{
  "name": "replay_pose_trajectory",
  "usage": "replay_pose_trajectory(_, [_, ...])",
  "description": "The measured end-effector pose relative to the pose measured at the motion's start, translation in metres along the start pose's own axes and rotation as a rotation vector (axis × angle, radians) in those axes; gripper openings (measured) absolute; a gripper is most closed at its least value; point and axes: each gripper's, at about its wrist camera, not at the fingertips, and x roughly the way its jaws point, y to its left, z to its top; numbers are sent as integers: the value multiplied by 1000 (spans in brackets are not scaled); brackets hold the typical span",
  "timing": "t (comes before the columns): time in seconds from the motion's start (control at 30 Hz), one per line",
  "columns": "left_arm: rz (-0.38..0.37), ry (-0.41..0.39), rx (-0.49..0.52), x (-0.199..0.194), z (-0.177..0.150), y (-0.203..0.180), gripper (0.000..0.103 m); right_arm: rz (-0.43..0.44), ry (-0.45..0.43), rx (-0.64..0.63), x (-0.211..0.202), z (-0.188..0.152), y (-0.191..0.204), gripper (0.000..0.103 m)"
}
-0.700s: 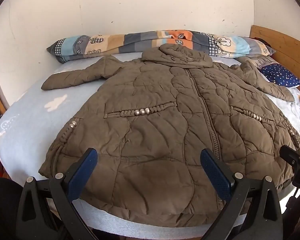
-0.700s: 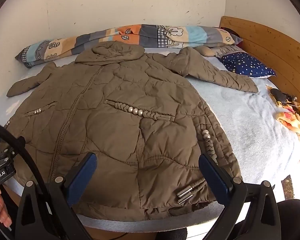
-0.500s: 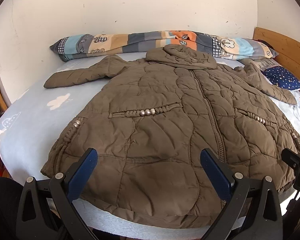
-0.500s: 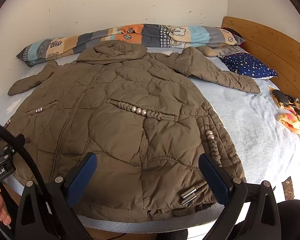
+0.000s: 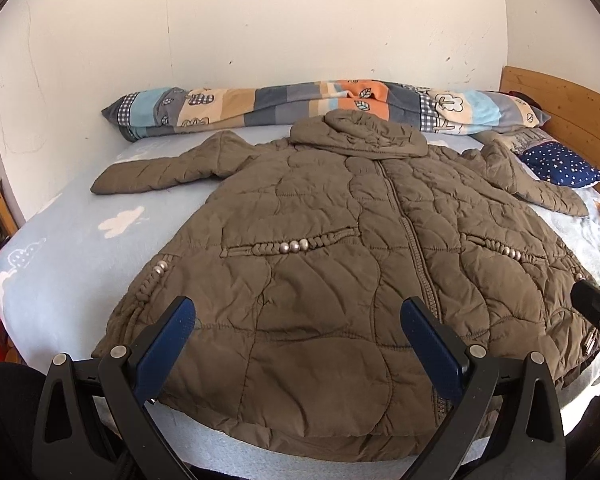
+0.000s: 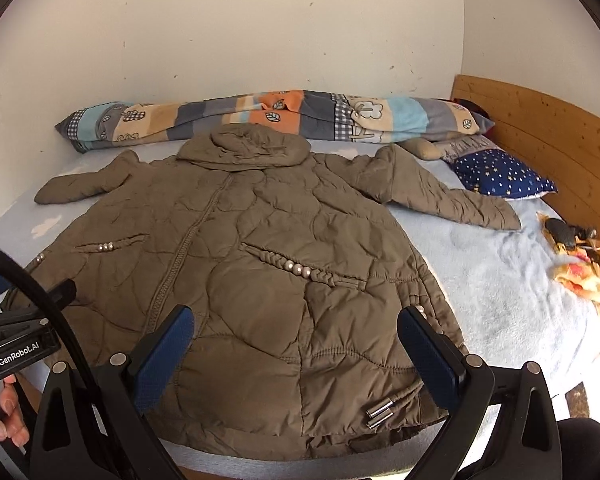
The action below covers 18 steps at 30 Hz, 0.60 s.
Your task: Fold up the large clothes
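- Now both jaws gape empty: left hand-held gripper (image 5: 296, 344), right hand-held gripper (image 6: 294, 344).
- Coat (image 5: 340, 272) lies flat, zipped, on the bed (image 5: 60, 264).
- Best pinch a sleeve (image 6: 440, 196) first, folding inward.

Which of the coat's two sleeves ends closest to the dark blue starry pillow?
The right-hand sleeve: its cuff ends just short of the starry pillow, while the other sleeve stretches toward the opposite bed edge.
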Motion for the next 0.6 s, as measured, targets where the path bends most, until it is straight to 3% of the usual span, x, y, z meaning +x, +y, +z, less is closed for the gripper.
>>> replay_pose_trajectory(0.1, [-14,-16,-7,-4,1,2,102,30,17,20,-2,0,-2,103])
replay_pose_trajectory(0.3, [0,-30,-4,-13,1,5,102,38,-73,39,-21,3,0,103])
replay_pose_trajectory(0.6, [14,-5,-8,-28,-2,8,102,81,-53,30,-33,-5,14,103])
